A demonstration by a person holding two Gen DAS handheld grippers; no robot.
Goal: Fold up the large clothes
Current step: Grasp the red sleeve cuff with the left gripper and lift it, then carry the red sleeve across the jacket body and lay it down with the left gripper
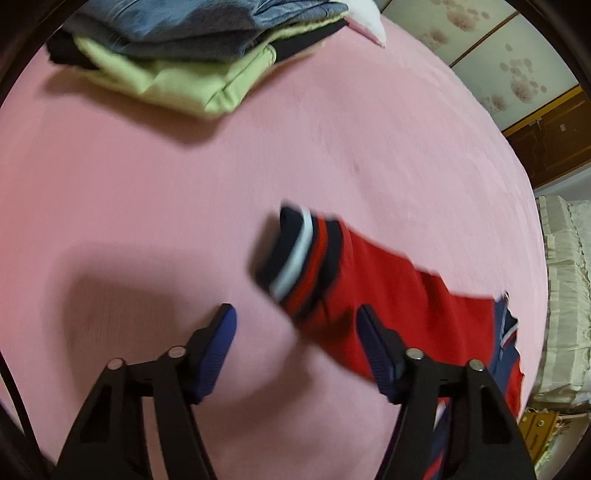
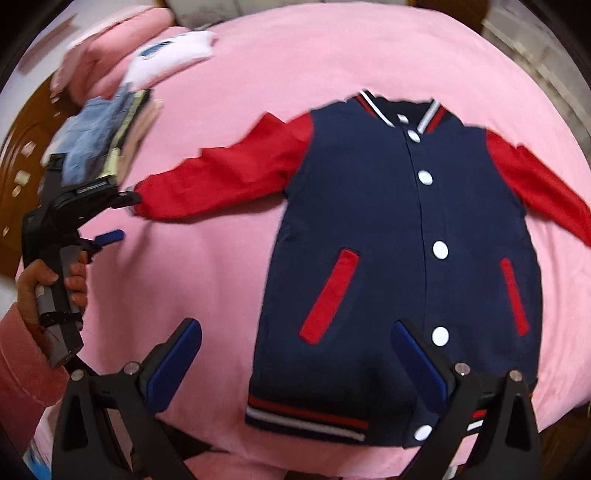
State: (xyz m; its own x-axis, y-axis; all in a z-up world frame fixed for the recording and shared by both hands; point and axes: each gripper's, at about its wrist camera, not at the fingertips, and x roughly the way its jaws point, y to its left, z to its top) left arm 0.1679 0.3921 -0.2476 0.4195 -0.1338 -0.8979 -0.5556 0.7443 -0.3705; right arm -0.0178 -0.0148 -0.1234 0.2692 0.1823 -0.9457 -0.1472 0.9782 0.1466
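A navy varsity jacket [image 2: 369, 221] with red sleeves and white snaps lies flat, front up, on the pink bed [image 2: 221, 277]. My right gripper [image 2: 295, 332] hovers open over its lower left part, above the striped hem [image 2: 306, 417]. In the left wrist view the jacket's red sleeve [image 1: 388, 288] stretches across the sheet, ending in a striped cuff [image 1: 295, 251]. My left gripper [image 1: 295, 321] stands open just short of that cuff, its right finger over the sleeve, and no pad presses on cloth. In the right wrist view a hand [image 2: 48, 284] holds the left gripper [image 2: 122, 218] by the cuff.
A stack of folded clothes [image 1: 177, 55], jeans over a light green piece, sits at the far side of the bed [image 1: 147, 184]; it also shows as a blurred stack [image 2: 99, 136]. A white pillow [image 1: 365, 18] lies behind it. The bed's edge curves along the right.
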